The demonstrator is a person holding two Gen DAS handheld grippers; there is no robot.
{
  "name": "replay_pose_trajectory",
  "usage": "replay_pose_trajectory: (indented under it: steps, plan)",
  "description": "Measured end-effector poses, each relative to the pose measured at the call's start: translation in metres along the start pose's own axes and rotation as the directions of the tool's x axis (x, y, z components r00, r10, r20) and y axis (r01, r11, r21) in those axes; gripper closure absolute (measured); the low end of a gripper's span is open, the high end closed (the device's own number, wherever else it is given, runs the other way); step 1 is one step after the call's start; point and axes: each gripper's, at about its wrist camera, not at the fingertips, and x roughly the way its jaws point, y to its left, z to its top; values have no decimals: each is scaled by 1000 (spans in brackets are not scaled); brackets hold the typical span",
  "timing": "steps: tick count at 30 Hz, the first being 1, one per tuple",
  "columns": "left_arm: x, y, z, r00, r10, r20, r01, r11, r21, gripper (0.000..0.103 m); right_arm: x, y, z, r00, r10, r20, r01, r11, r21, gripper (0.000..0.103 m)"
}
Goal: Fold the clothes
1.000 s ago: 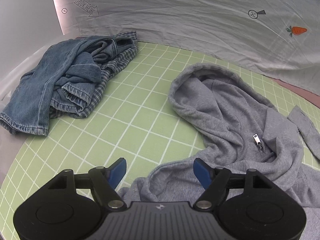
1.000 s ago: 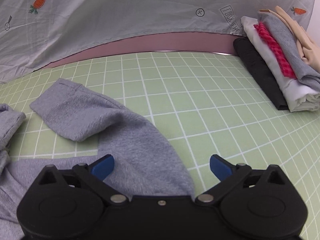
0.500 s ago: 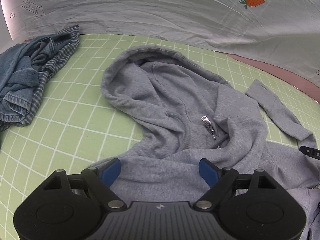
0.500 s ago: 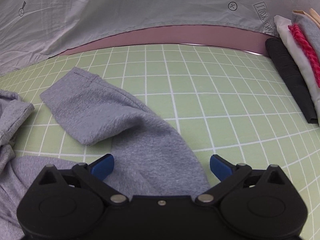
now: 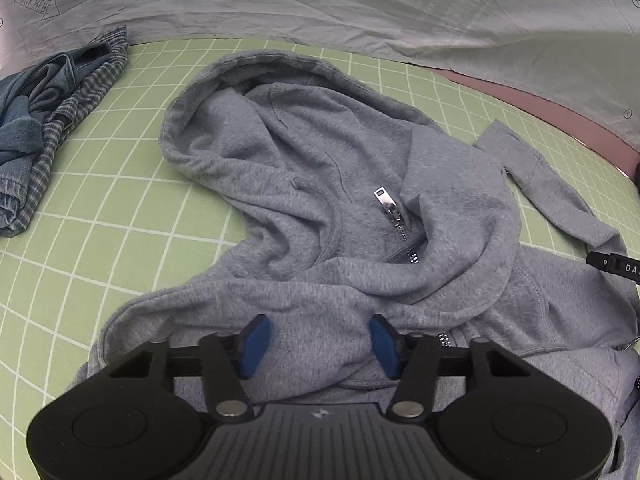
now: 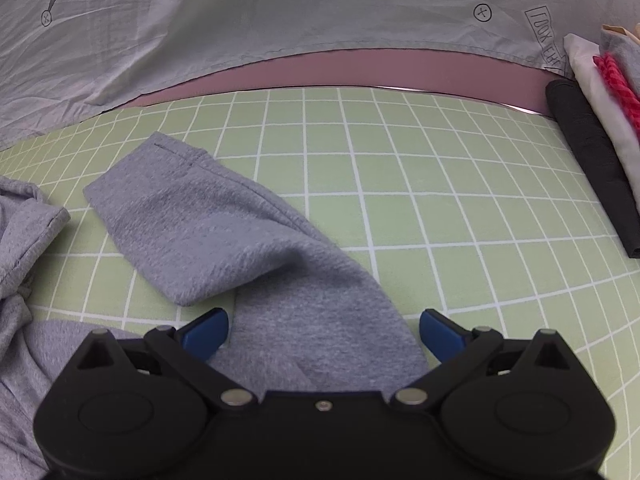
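Both grippers have slid in over a rumpled grey hoodie, and the left one's jaws have just been closing around a fold of it.

A green grid mat (image 5: 120, 184) fills both views, with a pale sheet (image 5: 320, 4) hung behind it at twelve o'clock. The grey hoodie (image 5: 320, 184) sprawls across the middle of the mat, hood at twelve o'clock, its zipper (image 5: 394, 216) partly open. Its sleeve (image 6: 224, 232) reaches toward eleven o'clock in the right view. Unfolded denim clothes (image 5: 36, 128) lie at nine o'clock, and a folded pile (image 6: 600, 120) at two o'clock. The left gripper (image 5: 318, 340) has fabric bunched between its half-closed pads; whether they pinch yet I cannot tell. The right gripper (image 6: 322, 334) stands wide apart, straddling the sleeve's upper part. This looks like the grasping step; next, probably, both should clamp, then lift and spread the hoodie flat.
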Motion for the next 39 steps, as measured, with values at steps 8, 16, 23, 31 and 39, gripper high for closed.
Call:
replay_pose_trajectory:
  steps: [8,16,23,31,39]
  plan:
    - [-36,37,11,982,130,135,-112,985,-131,95,-13,-6,4,999,-16,52,16,1000,-4,80]
    - [-68,168,-5,806,589,58,-513,744,-429,98,-25,-94,-22,957,-289,22,284,949,136,89]
    - [-73,200,-43,813,579,-56,-528,695,-488,99,-41,-124,-49,929,-368,-36,368,912,183,76]
    - [-48,127,-27,949,314,29,-288,900,-329,33,-53,-70,-37,958,-275,76,259,950,172,15]
    - [-25,98,-36,957,289,-39,-288,915,-281,25,-29,-35,-37,977,-213,16,209,967,147,5]
